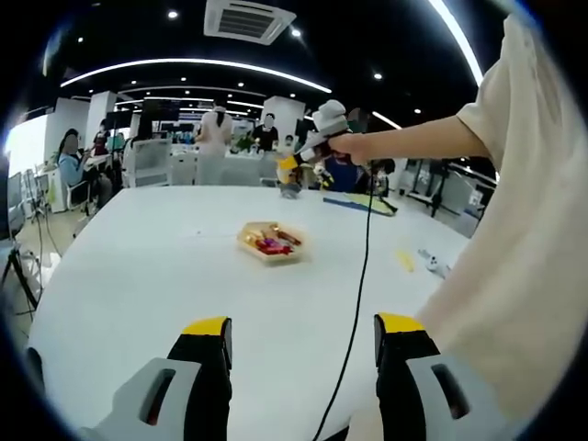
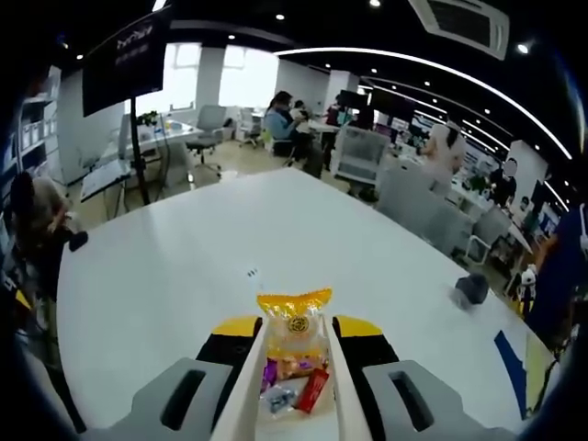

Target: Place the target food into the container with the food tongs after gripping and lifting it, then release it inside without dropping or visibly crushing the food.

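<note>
A shallow clear container (image 1: 269, 242) with red and yellow wrapped food in it sits mid-table in the left gripper view. My left gripper (image 1: 303, 329) hovers open over the near table, well short of the container, with nothing between its jaws. Beyond the container, a person's hand holds my right gripper (image 1: 296, 165) high above the far table. In the right gripper view, my right gripper (image 2: 296, 327) is shut on white food tongs (image 2: 246, 390). The tongs pinch a yellow-topped snack packet (image 2: 294, 333), with purple and red wrappers showing in its lower part.
A black cable (image 1: 363, 266) hangs from the right gripper down across the white table (image 1: 147, 266). A blue and yellow mat (image 1: 356, 203) lies at the far right, small bits (image 1: 430, 262) nearer. A grey object (image 2: 470, 288) rests on the table. People and chairs stand behind.
</note>
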Demonstrator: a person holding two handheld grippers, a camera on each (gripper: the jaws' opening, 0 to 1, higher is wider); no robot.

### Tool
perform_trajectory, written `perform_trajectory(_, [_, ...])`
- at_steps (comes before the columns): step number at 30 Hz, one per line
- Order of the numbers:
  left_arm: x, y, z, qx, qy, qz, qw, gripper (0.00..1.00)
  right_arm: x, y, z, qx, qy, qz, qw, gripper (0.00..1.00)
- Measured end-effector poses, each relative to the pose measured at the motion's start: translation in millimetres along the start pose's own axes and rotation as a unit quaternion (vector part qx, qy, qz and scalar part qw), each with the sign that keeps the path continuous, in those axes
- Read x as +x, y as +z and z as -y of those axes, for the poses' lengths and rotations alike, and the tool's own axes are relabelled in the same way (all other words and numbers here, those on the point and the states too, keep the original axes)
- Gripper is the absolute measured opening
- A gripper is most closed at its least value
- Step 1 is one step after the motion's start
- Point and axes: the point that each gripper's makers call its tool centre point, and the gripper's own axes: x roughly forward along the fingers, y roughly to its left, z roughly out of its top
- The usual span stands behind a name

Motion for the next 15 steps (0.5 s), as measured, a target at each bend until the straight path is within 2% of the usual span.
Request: perform_trajectory(15, [0.5, 0.4, -0.4, 0.000, -0.001, -0.001, 1.0000, 0.62, 0.6, -6.1, 0.1, -0.003, -0.001, -0.006, 1.0000, 0.30])
